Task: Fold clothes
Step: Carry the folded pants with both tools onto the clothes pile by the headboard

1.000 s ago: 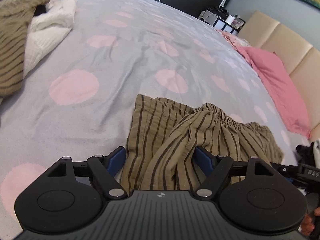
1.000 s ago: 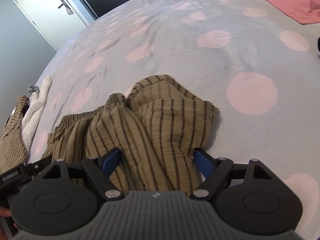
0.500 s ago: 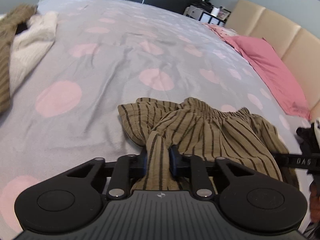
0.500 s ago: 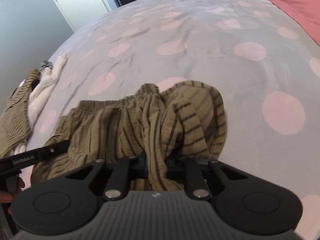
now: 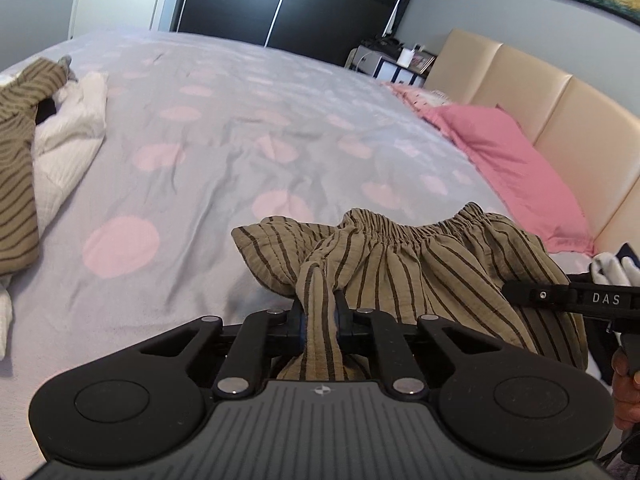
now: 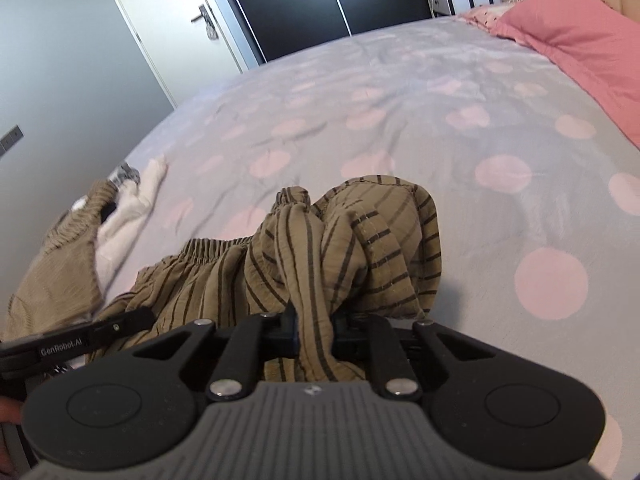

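Note:
A brown garment with dark stripes and an elastic waistband lies bunched on the grey bedcover with pink dots. My left gripper pinches a gathered fold of its left part, with the jaws still closing on the cloth. In the right wrist view the same garment hangs lifted in a hump. My right gripper is shut on a fold of its right part. Each gripper's arm shows at the edge of the other's view.
A white garment and another striped brown one are piled at the bed's left side. A pink pillow lies against the beige headboard. A dark wardrobe and a white door stand beyond the bed.
Both grippers went from open around the striped garment to pinched on folds of it. Both then rose, pulling the cloth up off the bedcover.

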Tool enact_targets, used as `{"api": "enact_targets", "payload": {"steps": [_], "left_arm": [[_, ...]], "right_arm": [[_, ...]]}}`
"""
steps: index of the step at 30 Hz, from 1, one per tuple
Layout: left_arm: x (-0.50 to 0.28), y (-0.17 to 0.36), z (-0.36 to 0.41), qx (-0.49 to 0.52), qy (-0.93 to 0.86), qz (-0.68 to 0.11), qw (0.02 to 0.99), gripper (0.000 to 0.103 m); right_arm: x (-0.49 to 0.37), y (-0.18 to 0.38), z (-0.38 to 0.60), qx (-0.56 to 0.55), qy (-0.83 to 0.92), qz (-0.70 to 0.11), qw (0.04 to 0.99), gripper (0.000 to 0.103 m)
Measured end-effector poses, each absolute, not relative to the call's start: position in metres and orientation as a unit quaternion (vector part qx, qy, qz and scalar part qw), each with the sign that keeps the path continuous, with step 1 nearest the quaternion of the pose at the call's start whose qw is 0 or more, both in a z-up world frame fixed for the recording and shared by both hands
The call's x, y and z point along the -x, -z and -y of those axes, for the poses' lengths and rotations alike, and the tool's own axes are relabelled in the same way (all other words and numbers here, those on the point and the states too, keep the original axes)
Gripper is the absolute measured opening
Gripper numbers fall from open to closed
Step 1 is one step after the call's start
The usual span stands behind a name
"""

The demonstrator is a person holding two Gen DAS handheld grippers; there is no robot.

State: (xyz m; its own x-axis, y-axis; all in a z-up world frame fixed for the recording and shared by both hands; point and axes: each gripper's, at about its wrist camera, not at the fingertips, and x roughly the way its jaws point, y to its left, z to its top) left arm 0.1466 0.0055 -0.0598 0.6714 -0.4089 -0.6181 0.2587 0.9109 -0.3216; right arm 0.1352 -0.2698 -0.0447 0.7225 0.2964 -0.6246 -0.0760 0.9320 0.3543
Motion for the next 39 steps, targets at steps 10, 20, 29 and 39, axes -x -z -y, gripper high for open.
{"api": "enact_targets", "payload": {"steps": [10,20,29,39], "left_arm": [[-0.132,0.010,0.045,0.127,0.254,-0.355,0.890,0.008],[-0.132,-0.055,0.189,0.139,0.381,-0.333,0.851,0.008],[-0.118,-0.078,0.335,0.116,0.448,-0.334,0.821,0.008],[-0.112,-0.050,0.433,0.084,0.468,-0.379,0.794,0.008]], "right_arm": [[-0.098,-0.006,0.328,-0.174,-0.109,-0.337,0.919,0.014],[-0.040,-0.111,0.473,-0.155,-0.057,-0.290,0.943,0.014],[0.002,-0.181,0.607,-0.109,-0.003,-0.251,0.962,0.014],[0.002,-0.152,0.733,-0.129,0.041,-0.267,0.954,0.014]]}}
